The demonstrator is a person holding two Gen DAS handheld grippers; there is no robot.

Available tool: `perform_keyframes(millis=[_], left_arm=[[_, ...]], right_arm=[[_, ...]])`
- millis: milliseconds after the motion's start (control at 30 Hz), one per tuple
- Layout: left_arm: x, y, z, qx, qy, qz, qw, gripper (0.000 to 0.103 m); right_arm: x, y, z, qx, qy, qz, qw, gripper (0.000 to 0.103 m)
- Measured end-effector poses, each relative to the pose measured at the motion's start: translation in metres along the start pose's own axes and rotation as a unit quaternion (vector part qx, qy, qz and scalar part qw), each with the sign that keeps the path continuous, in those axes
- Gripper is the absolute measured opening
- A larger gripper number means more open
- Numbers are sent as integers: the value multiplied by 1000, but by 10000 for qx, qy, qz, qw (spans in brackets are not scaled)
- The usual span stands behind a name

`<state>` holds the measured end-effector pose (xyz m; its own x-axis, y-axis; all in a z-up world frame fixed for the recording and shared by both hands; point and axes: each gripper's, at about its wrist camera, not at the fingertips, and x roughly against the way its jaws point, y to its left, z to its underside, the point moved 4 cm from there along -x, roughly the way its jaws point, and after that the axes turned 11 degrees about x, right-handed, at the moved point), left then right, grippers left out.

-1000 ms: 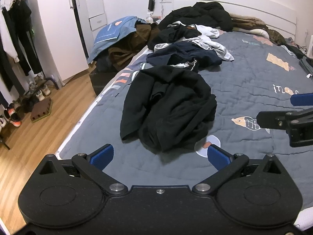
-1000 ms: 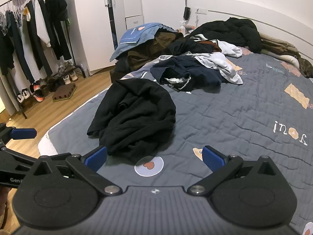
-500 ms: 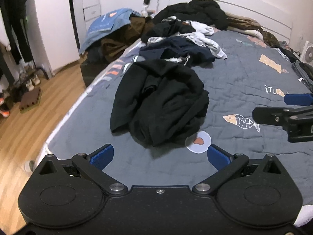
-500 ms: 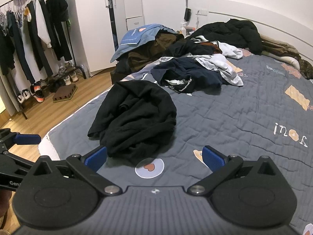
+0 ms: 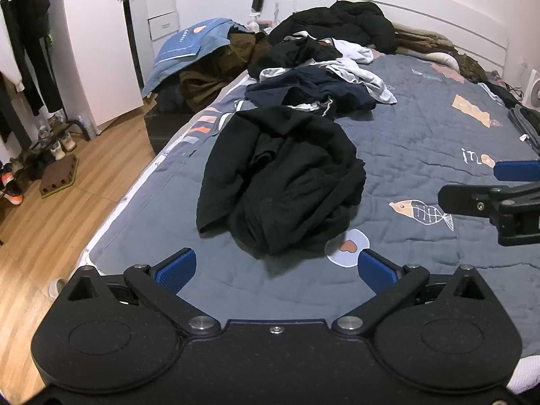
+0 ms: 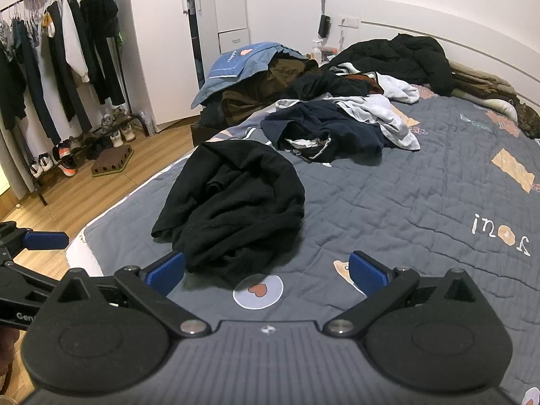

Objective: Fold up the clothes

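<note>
Nearest the cameras, the left gripper [image 5: 275, 268] and the right gripper [image 6: 266, 270] hover side by side above the foot end of the bed [image 5: 422, 141], each with its two blue-padded fingers spread wide and nothing between them. Neither touches the black garment [image 5: 280, 179], which lies crumpled in a loose heap on the grey quilt just beyond both sets of fingertips, close to the bed's left edge. In the right wrist view the lower hem of the black garment sits just past the gripper's left pad [image 6: 167, 271]. A round white patch with a heart [image 6: 258, 292], printed on the quilt, lies just in front of the black garment, and a fish print [image 5: 420, 211] lies to the right of it. Beyond the black garment, farther up the bed, lies a navy garment [image 5: 310, 92], with a white garment [image 5: 357, 74] just behind it and to the right. Behind these, near the headboard, rests a black jacket [image 5: 341, 22]. To the left of the bed, off the quilt, a blue cloth [image 5: 190, 47] covers a pile of brown clothing; farther left stands a rack of hanging clothes [image 6: 57, 57] on the wooden floor.
</note>
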<state>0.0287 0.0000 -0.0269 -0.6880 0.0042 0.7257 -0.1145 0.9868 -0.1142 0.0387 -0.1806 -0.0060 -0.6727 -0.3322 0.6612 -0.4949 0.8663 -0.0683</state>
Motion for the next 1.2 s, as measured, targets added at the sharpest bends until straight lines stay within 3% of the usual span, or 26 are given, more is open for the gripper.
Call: perform_keyframes(millis=[1200], left_arm=[[0,-1,-1,-101,-16,-6,9999,103]], right_arm=[[-7,3,-5,79,19,-14,10000,103]])
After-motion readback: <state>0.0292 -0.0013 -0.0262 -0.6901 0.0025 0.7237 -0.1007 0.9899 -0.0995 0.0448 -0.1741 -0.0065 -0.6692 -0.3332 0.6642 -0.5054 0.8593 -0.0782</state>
